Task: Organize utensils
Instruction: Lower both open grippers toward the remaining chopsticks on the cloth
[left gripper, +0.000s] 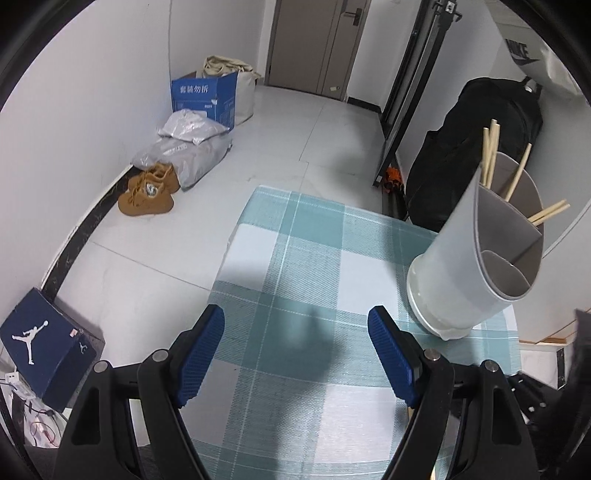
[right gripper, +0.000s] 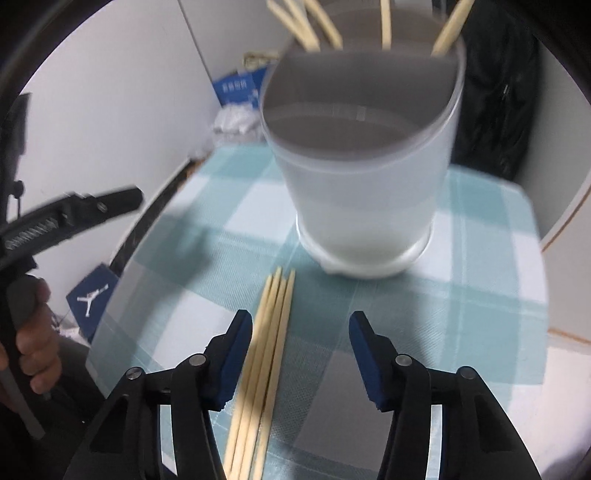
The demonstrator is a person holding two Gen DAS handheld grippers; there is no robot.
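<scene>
A grey-white utensil holder with inner dividers stands at the right of the table and holds several wooden chopsticks. In the right wrist view the holder is straight ahead and close, chopsticks sticking out of its top. Several loose chopsticks lie side by side on the checked cloth, running from the holder's base back between my right fingers, nearer the left one. My right gripper is open above them. My left gripper is open and empty over the cloth, left of the holder.
The teal-and-white checked cloth covers the small table. On the floor lie brown shoes, grey bags, a blue carton and a blue shoe box. A black bag stands behind the holder.
</scene>
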